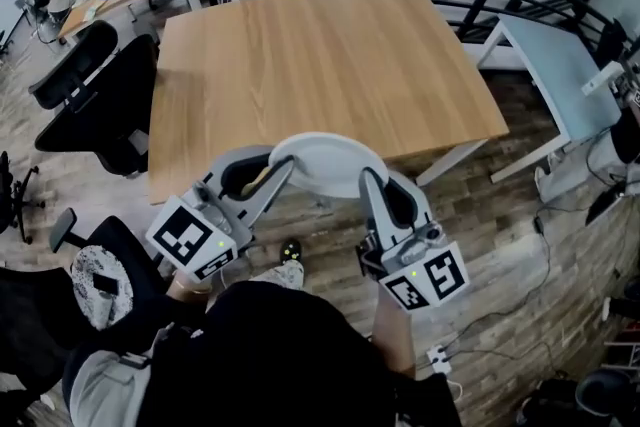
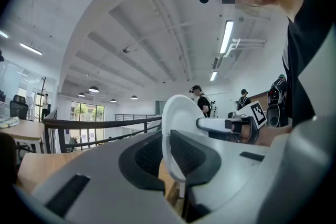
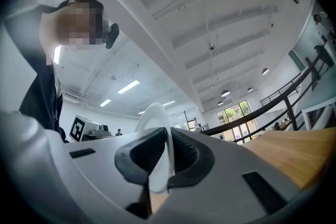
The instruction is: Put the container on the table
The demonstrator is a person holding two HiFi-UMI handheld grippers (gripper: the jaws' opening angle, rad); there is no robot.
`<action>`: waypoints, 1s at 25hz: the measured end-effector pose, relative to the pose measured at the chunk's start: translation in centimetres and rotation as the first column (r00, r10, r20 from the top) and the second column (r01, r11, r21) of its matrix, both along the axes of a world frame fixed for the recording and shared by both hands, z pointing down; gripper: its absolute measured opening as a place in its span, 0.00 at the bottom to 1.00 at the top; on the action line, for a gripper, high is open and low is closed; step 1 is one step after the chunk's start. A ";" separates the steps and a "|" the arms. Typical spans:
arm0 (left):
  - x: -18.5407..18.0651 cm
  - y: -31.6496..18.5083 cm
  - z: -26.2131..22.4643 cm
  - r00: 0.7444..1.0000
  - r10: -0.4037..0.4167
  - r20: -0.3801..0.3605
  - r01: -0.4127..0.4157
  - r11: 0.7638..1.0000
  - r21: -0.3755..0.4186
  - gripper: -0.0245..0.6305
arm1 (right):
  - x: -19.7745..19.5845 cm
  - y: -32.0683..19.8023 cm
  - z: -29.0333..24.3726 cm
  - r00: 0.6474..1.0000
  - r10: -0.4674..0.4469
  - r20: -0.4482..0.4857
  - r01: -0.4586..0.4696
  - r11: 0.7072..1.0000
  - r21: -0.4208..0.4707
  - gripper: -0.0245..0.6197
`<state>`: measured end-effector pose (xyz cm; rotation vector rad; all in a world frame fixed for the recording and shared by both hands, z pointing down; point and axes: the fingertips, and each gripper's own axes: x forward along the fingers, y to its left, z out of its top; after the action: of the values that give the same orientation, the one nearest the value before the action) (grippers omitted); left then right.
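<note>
— Close to me, my left tongs [image 1: 270, 177] pinch one side of the white container [image 1: 322, 163].
— And the right tongs [image 1: 368, 185]?
— Shut tight on the other side of its thin rim.
— Where is the container?
— Held between my tongs, at the near edge of the wooden bench [image 1: 320, 65], partly over the floor [image 1: 500, 245].

You stand on a wood-plank floor [image 1: 500, 245] facing a square wooden table [image 1: 330, 65]. Black office chairs [image 1: 100, 115] sit left, a dark curved railing [image 2: 90, 122] beyond, strip lights [image 2: 227, 36] overhead.
</note>
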<state>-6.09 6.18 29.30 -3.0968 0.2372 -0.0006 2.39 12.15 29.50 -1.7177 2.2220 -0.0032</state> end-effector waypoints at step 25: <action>2.9 -15.7 0.9 1.000 -0.020 -0.016 0.019 0.998 -0.066 0.11 | 3.0 -15.9 -0.2 0.998 0.009 -0.058 -0.011 0.999 -0.050 0.07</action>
<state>-3.17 -9.50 30.19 -3.1610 0.2728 0.0178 5.38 -3.79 29.32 -1.7767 2.2731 -0.0065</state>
